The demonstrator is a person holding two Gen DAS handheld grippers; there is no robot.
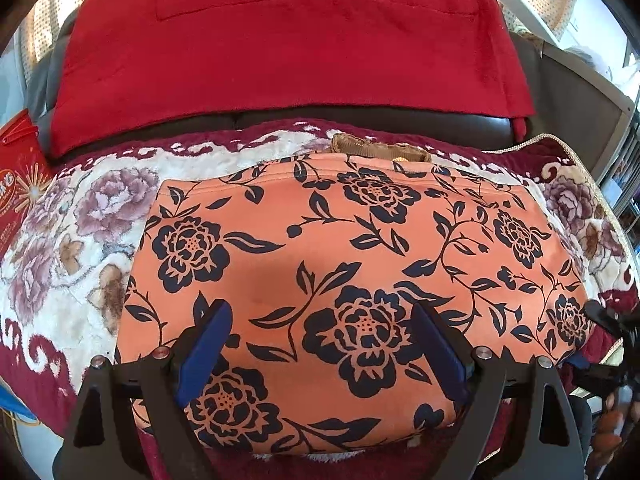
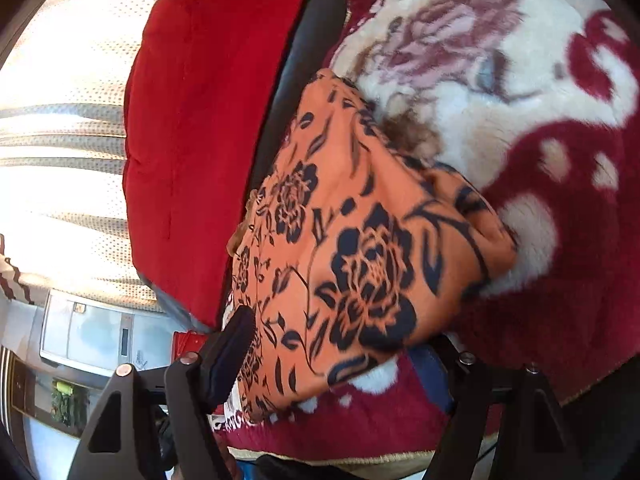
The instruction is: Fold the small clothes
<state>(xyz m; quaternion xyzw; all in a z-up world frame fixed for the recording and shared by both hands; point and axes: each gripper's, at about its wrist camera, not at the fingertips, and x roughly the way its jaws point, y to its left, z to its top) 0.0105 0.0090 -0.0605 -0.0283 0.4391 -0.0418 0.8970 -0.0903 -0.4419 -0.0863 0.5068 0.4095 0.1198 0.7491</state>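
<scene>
An orange garment with a dark navy flower print (image 1: 352,248) lies folded in a flat block on a plush flowered blanket (image 1: 80,240). A brown ribbed piece (image 1: 376,149) sticks out at its far edge. My left gripper (image 1: 320,320) hovers over the garment's near part, jaws wide open, holding nothing. In the right wrist view the same garment (image 2: 360,248) has its corner between the fingers of my right gripper (image 2: 340,344). The jaws stand apart; the right finger is partly hidden under the cloth, so a grip cannot be confirmed.
A red cushion cover (image 1: 288,40) drapes over a dark sofa back behind the blanket. A red printed box (image 1: 16,184) stands at the left. The right gripper's black frame (image 1: 612,320) shows at the right edge of the left wrist view. Curtains and a window (image 2: 60,140) lie beyond.
</scene>
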